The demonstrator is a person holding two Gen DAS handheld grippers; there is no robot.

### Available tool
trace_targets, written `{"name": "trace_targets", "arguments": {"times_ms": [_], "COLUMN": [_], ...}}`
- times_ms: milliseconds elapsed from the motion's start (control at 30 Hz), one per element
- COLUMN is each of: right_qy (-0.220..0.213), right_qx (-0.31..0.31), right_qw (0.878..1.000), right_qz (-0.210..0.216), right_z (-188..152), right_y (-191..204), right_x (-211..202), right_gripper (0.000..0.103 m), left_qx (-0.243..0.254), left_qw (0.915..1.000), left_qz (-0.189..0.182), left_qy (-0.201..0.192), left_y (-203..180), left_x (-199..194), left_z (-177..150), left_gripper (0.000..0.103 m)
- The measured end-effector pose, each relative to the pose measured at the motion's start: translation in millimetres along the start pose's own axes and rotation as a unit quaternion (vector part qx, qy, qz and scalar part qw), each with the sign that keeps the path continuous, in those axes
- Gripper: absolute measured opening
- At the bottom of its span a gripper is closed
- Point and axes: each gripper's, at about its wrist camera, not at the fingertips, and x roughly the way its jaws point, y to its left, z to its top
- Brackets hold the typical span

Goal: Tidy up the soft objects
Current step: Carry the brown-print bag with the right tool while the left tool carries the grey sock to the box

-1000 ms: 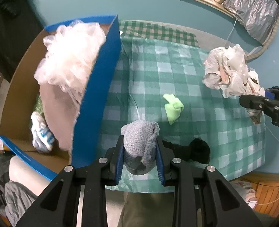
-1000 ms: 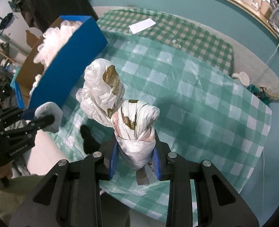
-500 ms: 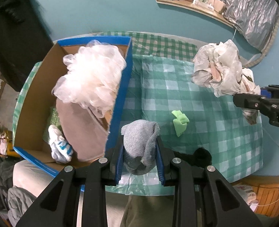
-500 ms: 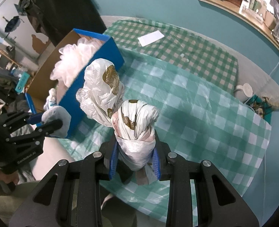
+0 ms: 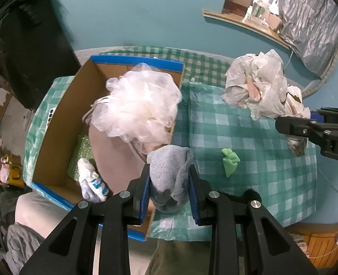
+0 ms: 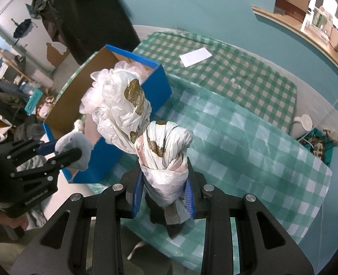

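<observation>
A grey cloth is clamped in the left gripper, above the near corner of the box. A crumpled plastic bag is gripped by the right gripper

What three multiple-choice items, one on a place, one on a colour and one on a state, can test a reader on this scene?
1. Where is the white mesh puff?
A. in the box
B. on the cloth
C. on the shelf

2. What colour is the small rag on the cloth?
A. red
B. green
C. black

3. What does the left gripper hold?
A. nothing
B. a cup
C. a grey sock

Answers: 1 A, it rises over the box walls; 2 B, it is light green; 3 C, the pads press on the sock.
</observation>
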Motion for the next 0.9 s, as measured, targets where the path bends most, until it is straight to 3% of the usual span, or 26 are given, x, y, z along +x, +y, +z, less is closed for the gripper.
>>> {"name": "trace_targets", "arguments": {"times_ms": [900], "right_qy": [0.017], "right_qx": [-0.059], "right_qw": [0.998], "right_qz": [0.032], "right_z": [54], "right_y": [86], "right_x": [43], "right_gripper": [0.03], "left_qx": [-0.074], "left_qw": [0.997], "left_qz": [0.023], "left_qy": [-0.003], "left_y": [96], "left_x": [-2], "left_z": [2], "left_gripper": [0.03]}}
